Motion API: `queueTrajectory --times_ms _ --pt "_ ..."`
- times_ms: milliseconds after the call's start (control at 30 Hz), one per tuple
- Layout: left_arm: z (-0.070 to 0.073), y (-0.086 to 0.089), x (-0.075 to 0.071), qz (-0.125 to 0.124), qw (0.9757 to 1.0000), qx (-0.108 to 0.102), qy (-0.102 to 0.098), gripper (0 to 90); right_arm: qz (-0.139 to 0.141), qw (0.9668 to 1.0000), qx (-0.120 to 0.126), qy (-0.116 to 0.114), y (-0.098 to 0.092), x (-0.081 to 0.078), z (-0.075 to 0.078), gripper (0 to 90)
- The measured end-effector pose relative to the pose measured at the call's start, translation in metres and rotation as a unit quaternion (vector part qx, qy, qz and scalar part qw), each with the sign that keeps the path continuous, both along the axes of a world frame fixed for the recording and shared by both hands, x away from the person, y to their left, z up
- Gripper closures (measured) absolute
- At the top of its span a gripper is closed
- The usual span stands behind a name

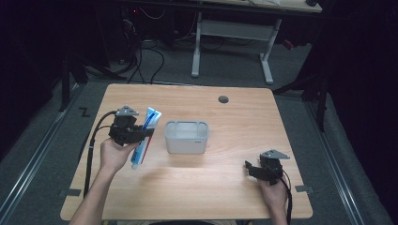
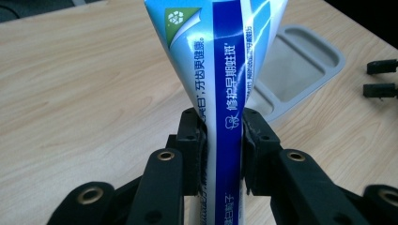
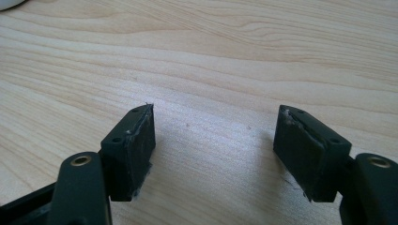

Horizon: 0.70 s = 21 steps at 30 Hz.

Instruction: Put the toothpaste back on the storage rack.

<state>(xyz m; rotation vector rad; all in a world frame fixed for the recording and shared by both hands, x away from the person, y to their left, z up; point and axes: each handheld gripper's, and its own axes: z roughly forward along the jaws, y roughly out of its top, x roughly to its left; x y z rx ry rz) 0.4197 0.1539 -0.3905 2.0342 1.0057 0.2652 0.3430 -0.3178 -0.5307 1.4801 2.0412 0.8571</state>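
Toothpaste is the thing in hand: at the left of the table (image 1: 234,101), the left gripper (image 1: 141,133) is clamped on a blue-and-white toothpaste tube (image 1: 144,136), lifted clear of the wood and tilted, its flat crimped end up and away from the person and its cap end low, near the hand. In the left gripper view the two black jaws pinch the tube (image 2: 225,84) across its narrow middle, the wide crimped end fanning out above them.

Just to the right of the tube stands a pale grey plastic organiser tray (image 1: 186,137) with separate compartments, apparently empty. It looks like the place the tube is meant to go.

Farther right, well apart from both, the right gripper (image 1: 250,168) rests low near the table's front edge, its jaws spread wide with nothing between them; the right gripper view shows bare wood grain in the gap (image 3: 213,140).

The risk lies in that narrow mid-body grip: a soft, smooth tube may swivel or slide between the pads as it is swung over. Its low cap end could also catch the tray's near wall and push the light tray along, since nothing steadies it.
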Motion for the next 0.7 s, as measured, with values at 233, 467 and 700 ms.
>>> queueTrajectory --times_ms 233,467,700 --pt "0.016 -0.007 0.001 -0.015 0.9995 -0.023 -0.014 72.2 0.001 1.0 -0.001 -0.001 0.0 0.0 0.0 29.8" --pt "0.031 -0.021 0.005 -0.025 0.9985 -0.038 -0.031 72.4 0.0 1.0 0.0 0.0 0.0 0.0 0.0 29.8" --pt "0.038 -0.035 0.009 -0.039 0.9972 -0.051 -0.039 72.4 0.0 1.0 0.0 0.0 0.0 0.0 0.0 29.8"
